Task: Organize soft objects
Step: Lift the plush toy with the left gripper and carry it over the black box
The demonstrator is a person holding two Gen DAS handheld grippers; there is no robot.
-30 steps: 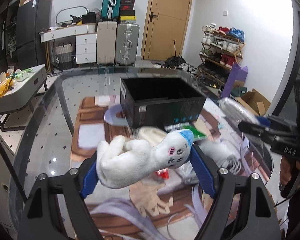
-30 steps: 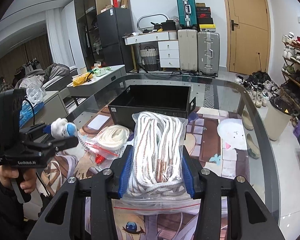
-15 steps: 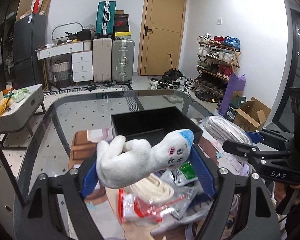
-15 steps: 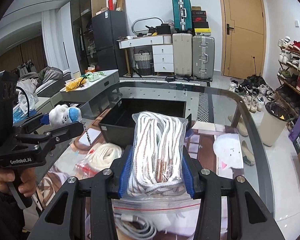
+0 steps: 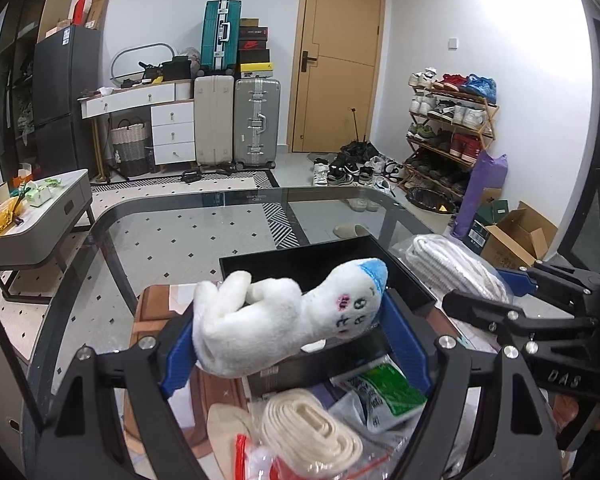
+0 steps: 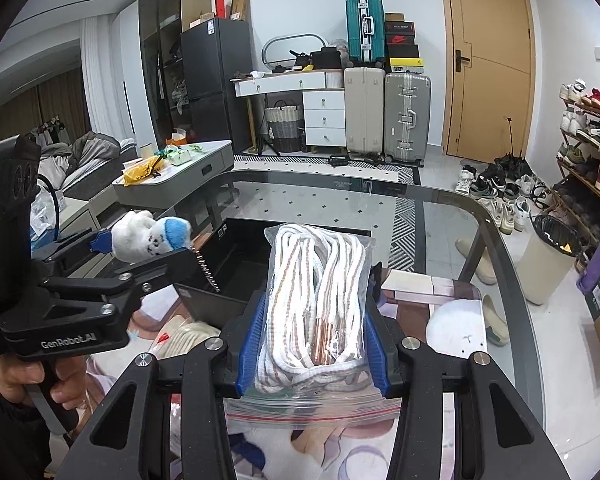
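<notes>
Carry step: left hand-held gripper (image 5: 288,340) grasps plush toy (image 5: 284,320), right hand-held gripper (image 6: 314,344) grasps bagged rope (image 6: 320,300); next, drop both into black bin (image 6: 236,264).

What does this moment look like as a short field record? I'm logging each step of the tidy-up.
left gripper: jaws shut on the white plush toy
right gripper: jaws shut on the bagged white rope
black box: open, on the glass table, just ahead of both held items
still on table: bag of cream webbing, green-labelled packet
</notes>
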